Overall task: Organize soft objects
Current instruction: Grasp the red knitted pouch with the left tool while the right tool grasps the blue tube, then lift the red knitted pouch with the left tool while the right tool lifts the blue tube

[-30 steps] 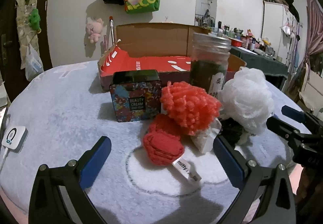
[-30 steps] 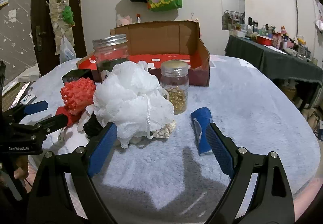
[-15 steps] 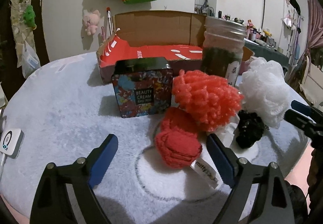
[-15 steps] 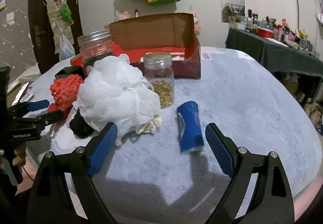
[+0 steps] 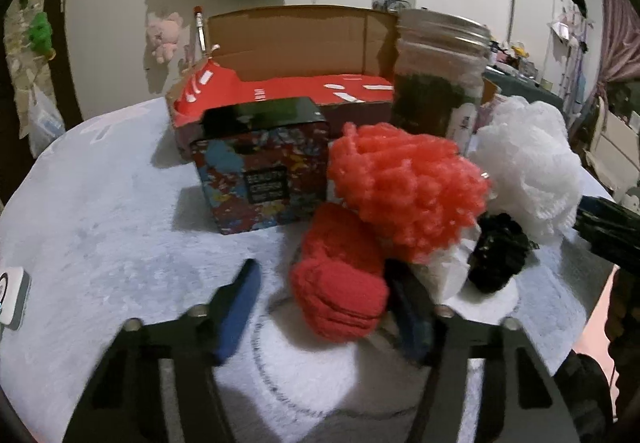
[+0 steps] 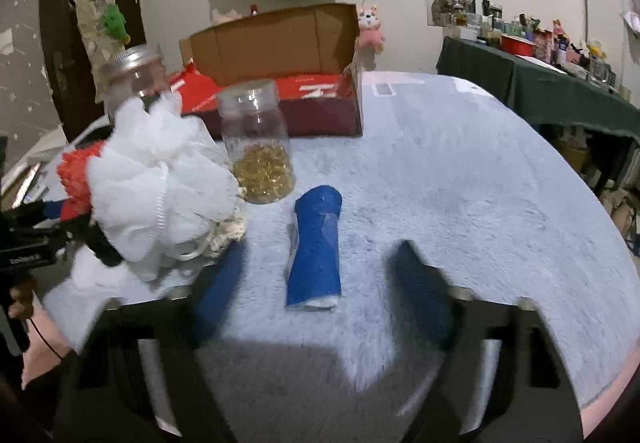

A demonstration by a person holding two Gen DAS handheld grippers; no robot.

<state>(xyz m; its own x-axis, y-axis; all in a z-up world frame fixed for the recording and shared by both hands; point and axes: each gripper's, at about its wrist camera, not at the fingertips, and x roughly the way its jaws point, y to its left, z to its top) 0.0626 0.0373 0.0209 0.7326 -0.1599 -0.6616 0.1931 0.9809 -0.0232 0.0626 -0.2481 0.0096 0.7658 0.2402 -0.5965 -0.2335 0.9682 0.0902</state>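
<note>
1. Red knitted cloth [image 5: 340, 283] lies on the pale fleecy surface [image 5: 100, 211] at the middle of the left wrist view, between the left gripper's [image 5: 326, 307] parted jaws; whether the right-hand finger touches it, I cannot tell.
2. A coral pom-pom [image 5: 408, 187] sits at 1 o'clock from it, the patterned tin [image 5: 264, 179] at 11 o'clock.
3. A white mesh puff [image 6: 160, 179] stands at 10 o'clock in the right wrist view.
4. A blue roll [image 6: 316, 247] lies between the right gripper's [image 6: 320, 291] wide-open, empty jaws.
</note>
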